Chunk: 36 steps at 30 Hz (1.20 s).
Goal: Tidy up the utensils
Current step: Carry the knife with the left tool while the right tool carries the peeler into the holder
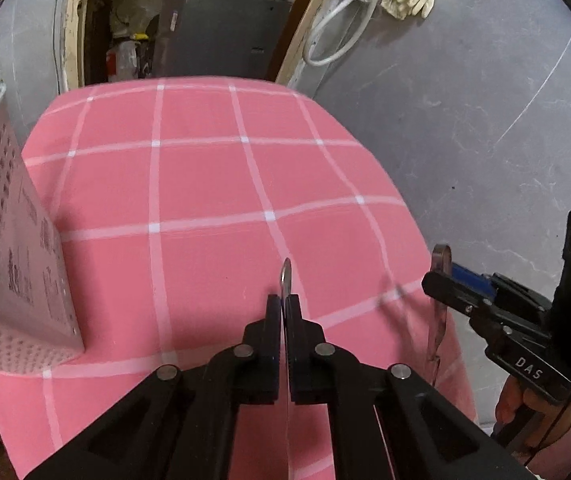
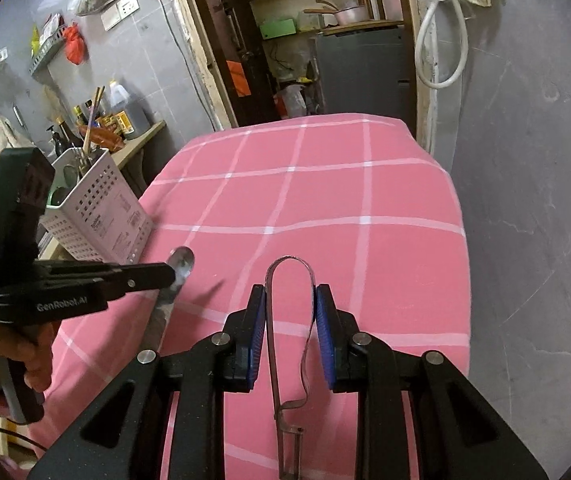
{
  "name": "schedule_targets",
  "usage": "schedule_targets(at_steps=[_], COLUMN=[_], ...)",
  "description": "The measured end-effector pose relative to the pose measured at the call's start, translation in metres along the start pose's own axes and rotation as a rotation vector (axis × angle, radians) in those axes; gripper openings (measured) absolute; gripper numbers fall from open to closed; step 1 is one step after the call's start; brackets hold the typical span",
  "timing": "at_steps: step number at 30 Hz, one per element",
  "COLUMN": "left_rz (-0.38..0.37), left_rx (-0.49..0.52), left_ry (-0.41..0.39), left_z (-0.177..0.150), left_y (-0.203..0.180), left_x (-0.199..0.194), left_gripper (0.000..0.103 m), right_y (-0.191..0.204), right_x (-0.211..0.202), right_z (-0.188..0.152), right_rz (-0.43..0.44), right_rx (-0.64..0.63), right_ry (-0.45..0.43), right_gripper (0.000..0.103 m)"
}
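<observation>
The left claw (image 1: 284, 308) is clamped on a spoon (image 1: 285, 276) held edge-on; the right claw (image 2: 290, 300) pinches tongs (image 2: 288, 264) by their loop. Both hang above the pink surface (image 1: 205, 184), right of the holder (image 2: 97, 216). The thin spoon may twist or slip; the springy tongs may pop free.

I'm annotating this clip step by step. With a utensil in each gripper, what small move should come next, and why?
Probably carry the left gripper, shut on a spoon, over to the perforated white caddy on the pink checked cloth; it is nearest. The right gripper holds brown tongs.
</observation>
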<state>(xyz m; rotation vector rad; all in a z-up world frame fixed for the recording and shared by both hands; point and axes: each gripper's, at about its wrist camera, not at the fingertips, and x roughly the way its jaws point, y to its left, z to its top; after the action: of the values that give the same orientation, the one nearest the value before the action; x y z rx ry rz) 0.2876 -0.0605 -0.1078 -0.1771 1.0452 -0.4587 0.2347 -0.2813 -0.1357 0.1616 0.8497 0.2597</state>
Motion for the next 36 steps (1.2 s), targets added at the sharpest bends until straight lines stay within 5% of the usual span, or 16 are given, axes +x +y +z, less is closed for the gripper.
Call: schedule_targets(at_steps=[7,21,36], left_rz=[-0.028,0.006,0.180], left_rx=[-0.011,-0.026,0.018], left_ry=[-0.068,-0.434,-0.576], left_z=[-0.001,0.026,0.043], left_y=[0.004,0.031,0.066], left_x=[-0.025,-0.151,-0.251], left_gripper=[0.003,0.002,0.002], right_y=[0.015,0.092,0.202], right_x=[-0.015,-0.051,-0.053], right_z=[0.007,0.075,0.132], right_rz=[0.064,0.145,0.329], right_rx=[0.049,-0.043,-0.160], right_ry=[-0.086,-0.329,-0.469], right_gripper=[0.022,0.022,0.022])
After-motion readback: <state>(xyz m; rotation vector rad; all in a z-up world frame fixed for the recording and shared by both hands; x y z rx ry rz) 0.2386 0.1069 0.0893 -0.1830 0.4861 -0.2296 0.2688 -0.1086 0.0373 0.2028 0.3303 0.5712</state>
